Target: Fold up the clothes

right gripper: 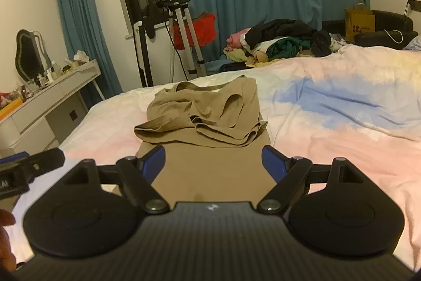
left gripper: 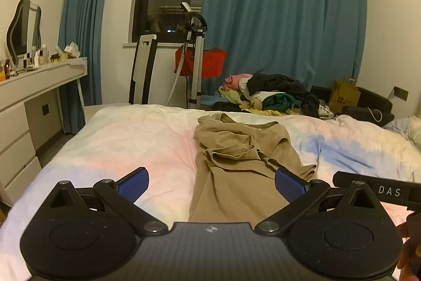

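Note:
A tan garment (left gripper: 236, 162) lies lengthwise on the bed, flat at the near end and bunched in folds at the far end; it also shows in the right wrist view (right gripper: 208, 123). My left gripper (left gripper: 213, 186) is open and empty, hovering above the garment's near part, with its blue pads (left gripper: 133, 186) wide apart. My right gripper (right gripper: 213, 165) is open and empty over the flat near end of the garment. Each gripper shows at the edge of the other's view.
The bed (left gripper: 118, 144) has a pink, white and blue cover. A pile of mixed clothes (left gripper: 268, 94) lies at its far edge. A white dresser (left gripper: 31, 96) with a mirror stands left. A garment steamer stand (left gripper: 194, 57) and blue curtains are behind.

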The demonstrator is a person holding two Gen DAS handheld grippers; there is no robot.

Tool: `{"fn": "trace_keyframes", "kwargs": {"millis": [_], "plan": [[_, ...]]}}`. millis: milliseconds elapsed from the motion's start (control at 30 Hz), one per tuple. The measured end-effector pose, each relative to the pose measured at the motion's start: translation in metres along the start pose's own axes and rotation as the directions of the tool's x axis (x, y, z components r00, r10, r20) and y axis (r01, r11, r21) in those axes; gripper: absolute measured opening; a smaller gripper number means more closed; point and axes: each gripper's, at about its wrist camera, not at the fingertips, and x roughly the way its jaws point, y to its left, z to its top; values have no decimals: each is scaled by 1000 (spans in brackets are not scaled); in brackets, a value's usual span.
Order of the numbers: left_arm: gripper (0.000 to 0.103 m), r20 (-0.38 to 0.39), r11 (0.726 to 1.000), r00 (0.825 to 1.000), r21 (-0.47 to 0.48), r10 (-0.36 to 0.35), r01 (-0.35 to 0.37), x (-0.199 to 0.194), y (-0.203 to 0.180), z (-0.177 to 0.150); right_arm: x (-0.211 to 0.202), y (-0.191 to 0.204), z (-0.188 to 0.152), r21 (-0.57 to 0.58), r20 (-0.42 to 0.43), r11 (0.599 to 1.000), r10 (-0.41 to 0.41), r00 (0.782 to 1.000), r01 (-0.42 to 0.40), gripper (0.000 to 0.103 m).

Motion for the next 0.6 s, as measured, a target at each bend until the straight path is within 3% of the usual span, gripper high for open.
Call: {"fn": "trace_keyframes", "kwargs": {"millis": [367,600], "plan": [[103,-59,1000,998,-24,-7,6,15,2,-9,2,0,-3,5,-35,1000,-23,999,24,82],[103,-156,992,986,-121,-51,32,32,12,-19,11,-14,-7,89,-115,995,-39,993,50,82]]}}
